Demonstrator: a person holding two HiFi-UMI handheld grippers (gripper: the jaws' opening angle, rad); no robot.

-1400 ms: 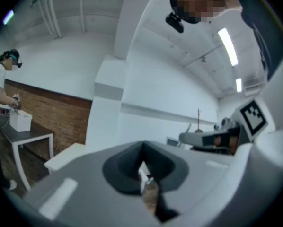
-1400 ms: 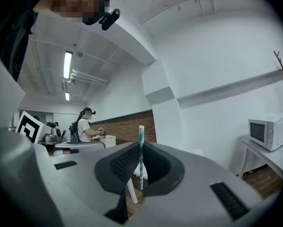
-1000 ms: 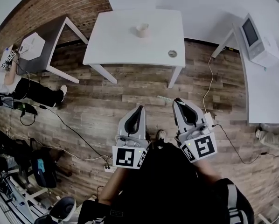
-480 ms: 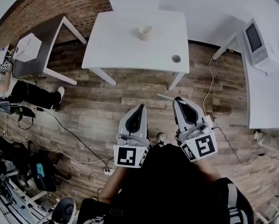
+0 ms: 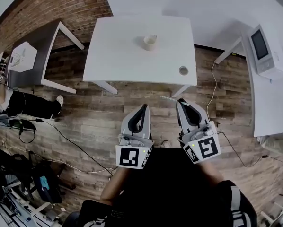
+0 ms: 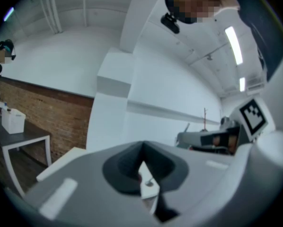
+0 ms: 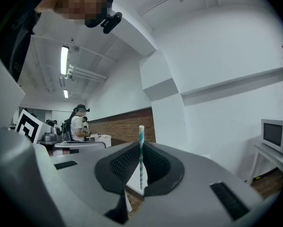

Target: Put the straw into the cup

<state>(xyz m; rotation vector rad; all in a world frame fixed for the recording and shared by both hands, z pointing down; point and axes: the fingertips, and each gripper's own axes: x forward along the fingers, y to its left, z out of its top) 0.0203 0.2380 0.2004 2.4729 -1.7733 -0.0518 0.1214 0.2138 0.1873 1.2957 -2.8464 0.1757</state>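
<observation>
White tabletop on a wood-plank floor, brick wall behind. The cup stands near the tabletop's centre, a small round object by its near right corner. My right gripper clamps the striped straw above the floor, well apart from the cup. My left gripper is closed, empty.

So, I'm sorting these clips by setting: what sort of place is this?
Likely a lab or office-style workroom, not a home: a plain white table on a wood floor, a brick wall, a microwave, and another person with headgear nearby.
</observation>
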